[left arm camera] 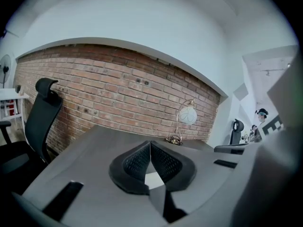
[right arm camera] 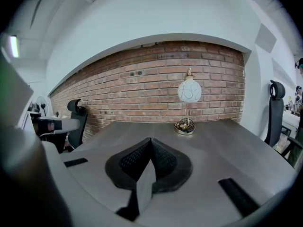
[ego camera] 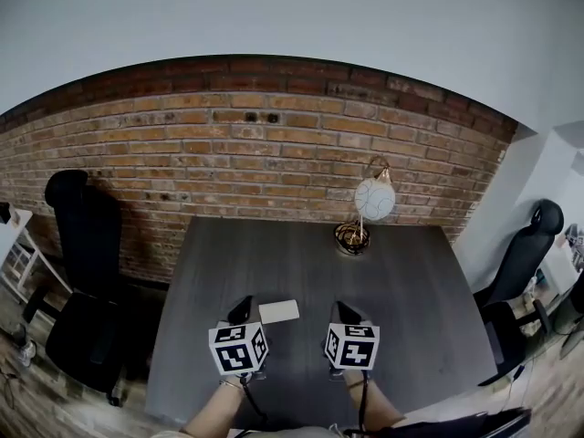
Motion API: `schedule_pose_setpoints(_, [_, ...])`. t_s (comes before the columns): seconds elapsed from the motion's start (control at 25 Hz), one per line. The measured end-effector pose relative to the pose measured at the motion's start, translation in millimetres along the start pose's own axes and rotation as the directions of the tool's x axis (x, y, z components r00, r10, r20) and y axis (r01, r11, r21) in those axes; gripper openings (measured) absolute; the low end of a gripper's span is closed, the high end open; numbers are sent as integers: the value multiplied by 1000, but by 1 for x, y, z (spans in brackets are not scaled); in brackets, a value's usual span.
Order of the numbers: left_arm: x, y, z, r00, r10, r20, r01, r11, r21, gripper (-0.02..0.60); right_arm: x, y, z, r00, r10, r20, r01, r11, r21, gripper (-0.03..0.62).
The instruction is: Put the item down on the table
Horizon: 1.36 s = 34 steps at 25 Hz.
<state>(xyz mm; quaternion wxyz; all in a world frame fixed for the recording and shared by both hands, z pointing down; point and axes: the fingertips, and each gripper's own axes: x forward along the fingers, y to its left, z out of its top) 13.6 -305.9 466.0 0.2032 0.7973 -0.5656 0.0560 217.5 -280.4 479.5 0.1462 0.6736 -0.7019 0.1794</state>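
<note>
Left tool (ego camera: 242, 310) and right tool (ego camera: 348, 313), jaws together, point forward side by side above table (ego camera: 420, 290).

Left gripper (ego camera: 241, 308) and right gripper (ego camera: 348, 312) look alike: each has a white cube (ego camera: 239, 348) printed with black square markers, black jaws in front of it, and a thin black cable (ego camera: 248, 398) running back by the wrist. In the gripper views each body is a smooth light-grey moulded shell (left arm camera: 99, 190) with black rectangular slots (left arm camera: 63, 200). The pads (left arm camera: 135, 162) are black and wedge-shaped with a fine mesh-like textured face.
</note>
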Motion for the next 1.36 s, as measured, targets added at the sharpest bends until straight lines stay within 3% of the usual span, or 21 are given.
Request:
schedule_pose_setpoints(0.4, [-11,7,8,998,35,43,-37,998,43,20,-7,9,13,999,26,46,-25,1000,-2,32])
schedule_pose_setpoints(1.36, [-10,32,7,993,107,42,-107,994,17,20,5,12,10,997,68,27,-68,998,-7,32])
